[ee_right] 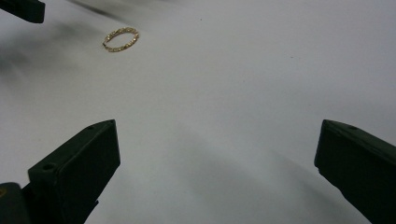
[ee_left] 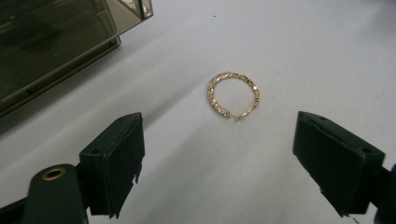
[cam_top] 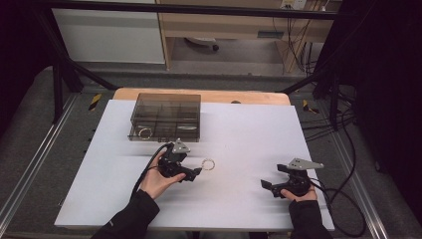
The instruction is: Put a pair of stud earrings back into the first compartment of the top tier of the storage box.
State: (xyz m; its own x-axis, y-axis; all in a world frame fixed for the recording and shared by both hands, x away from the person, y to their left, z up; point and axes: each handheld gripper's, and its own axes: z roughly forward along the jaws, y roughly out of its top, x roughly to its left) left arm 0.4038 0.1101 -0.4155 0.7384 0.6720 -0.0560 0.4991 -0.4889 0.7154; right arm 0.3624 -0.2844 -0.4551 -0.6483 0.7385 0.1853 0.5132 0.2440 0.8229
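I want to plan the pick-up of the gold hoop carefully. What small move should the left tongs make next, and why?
Probably ease the left tongs forward and down so the open jaws straddle the textured gold hoop earring. It lies flat on the white table, ahead of the jaws and not between them, beside the smoky transparent plastic compartment box.

The gold hoop earring (ee_left: 233,95) lay flat on the white surface, textured all round, its clasp end facing the left gripper (ee_left: 219,163). It sat just ahead of those wide-apart jaws, roughly centred between them, touching neither.
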